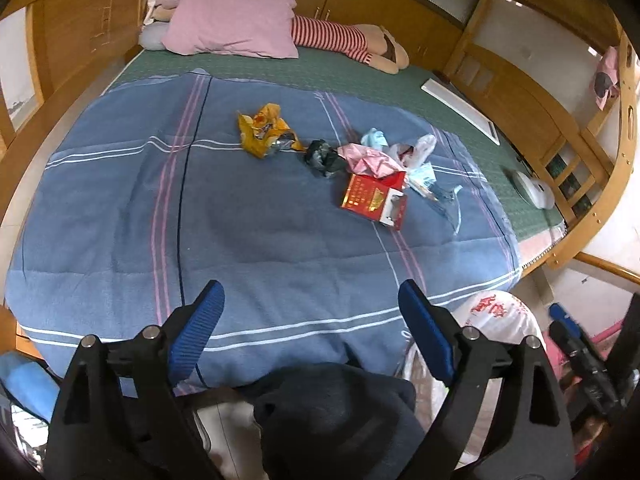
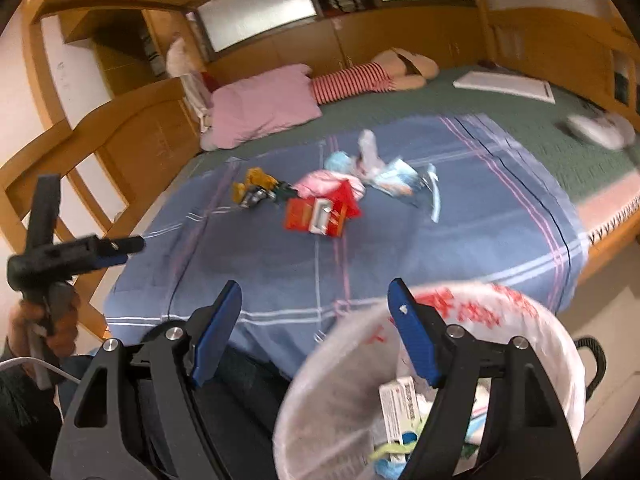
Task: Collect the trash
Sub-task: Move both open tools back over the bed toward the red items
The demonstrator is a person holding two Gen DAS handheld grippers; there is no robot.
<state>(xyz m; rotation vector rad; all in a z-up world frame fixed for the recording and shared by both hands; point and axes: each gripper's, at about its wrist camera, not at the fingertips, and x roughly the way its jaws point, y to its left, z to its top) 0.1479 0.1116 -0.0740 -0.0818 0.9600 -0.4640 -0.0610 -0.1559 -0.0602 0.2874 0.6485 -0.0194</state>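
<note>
Trash lies in a loose pile on the blue striped blanket (image 1: 260, 232): a yellow snack wrapper (image 1: 264, 130), a dark crumpled wrapper (image 1: 324, 158), pink paper (image 1: 370, 160), a red box (image 1: 374, 200) and pale blue plastic packets (image 1: 426, 178). The same pile shows in the right wrist view, with the red box (image 2: 318, 212) nearest. A bin lined with a white bag with red print (image 2: 436, 364) stands at the bed's near edge and holds several scraps. My left gripper (image 1: 310, 300) is open and empty over the blanket's near edge. My right gripper (image 2: 314, 300) is open and empty above the bin's rim.
A pink pillow (image 1: 232, 20) and a striped doll (image 1: 340, 38) lie at the head of the bed. A white board (image 1: 460, 110) and a white device (image 1: 534, 190) rest on the green mat at the right. Wooden bed rails surround the bed.
</note>
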